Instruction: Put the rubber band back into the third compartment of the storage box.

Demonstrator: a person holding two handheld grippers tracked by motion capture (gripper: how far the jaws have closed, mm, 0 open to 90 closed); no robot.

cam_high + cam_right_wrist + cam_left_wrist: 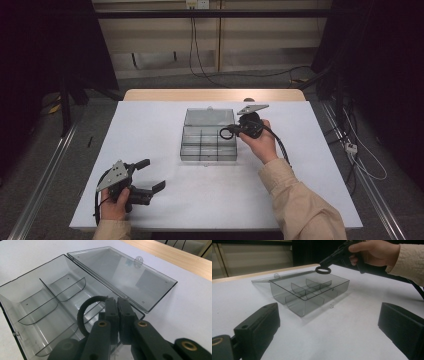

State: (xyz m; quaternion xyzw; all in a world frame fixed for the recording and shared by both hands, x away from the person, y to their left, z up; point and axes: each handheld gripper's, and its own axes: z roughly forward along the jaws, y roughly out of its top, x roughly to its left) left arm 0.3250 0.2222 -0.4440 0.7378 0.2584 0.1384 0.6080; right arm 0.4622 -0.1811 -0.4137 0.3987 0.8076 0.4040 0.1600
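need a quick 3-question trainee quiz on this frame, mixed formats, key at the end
1. True or false: the right gripper holds the black ring above the clear compartment box.
2. Multiple choice: how is the box's lid? A) shut B) swung open, lying flat on the table C) taken off and held by the left gripper
3. Fill in: the left gripper has its jaws ____ and holds nothing, near the front left of the white table.

Key: 1 true; 2 B; 3 open
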